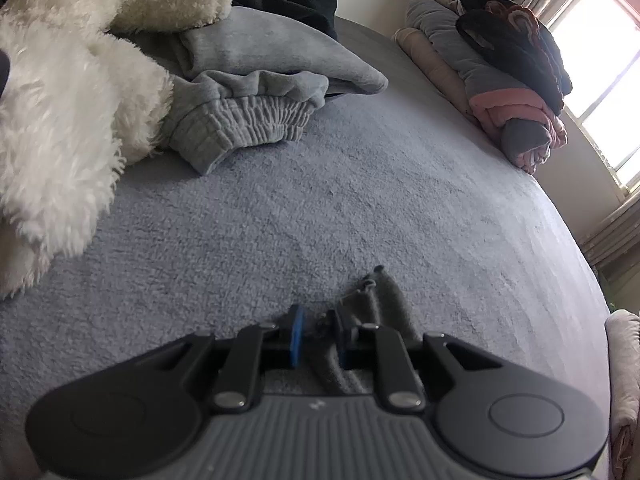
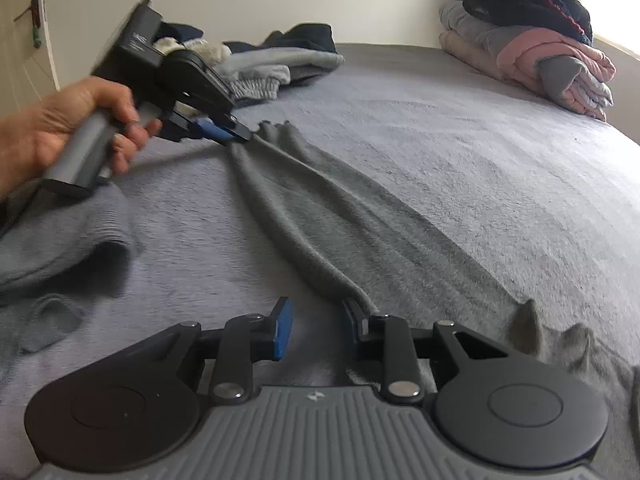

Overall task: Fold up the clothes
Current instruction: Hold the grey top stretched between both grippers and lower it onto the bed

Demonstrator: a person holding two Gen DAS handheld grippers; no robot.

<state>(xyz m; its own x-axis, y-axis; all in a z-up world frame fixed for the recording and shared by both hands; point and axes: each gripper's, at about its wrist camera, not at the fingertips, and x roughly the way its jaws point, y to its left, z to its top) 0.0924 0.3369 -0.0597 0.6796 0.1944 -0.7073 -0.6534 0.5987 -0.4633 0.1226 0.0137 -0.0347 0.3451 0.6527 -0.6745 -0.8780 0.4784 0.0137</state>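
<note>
A long dark grey garment (image 2: 320, 232) lies stretched in a narrow bunched strip across the blue-grey bed cover (image 2: 440, 152). At its far end a hand (image 2: 72, 120) holds my left gripper (image 2: 240, 138), whose fingertips sit at the cloth's tip. In the left wrist view the left gripper (image 1: 319, 334) has its jaws slightly apart. The grey garment (image 1: 380, 304) runs between them against the right finger, clear of the blue left pad. My right gripper (image 2: 316, 324) stands open, and the near end of the strip rests against its right finger only.
A white fluffy garment (image 1: 60, 100) and crumpled grey sweatpants (image 1: 248, 112) lie at the bed's far left. A stack of folded clothes (image 2: 540, 52) sits at the far right by a window (image 1: 600, 60). A light grey cloth (image 2: 60, 248) lies under the hand.
</note>
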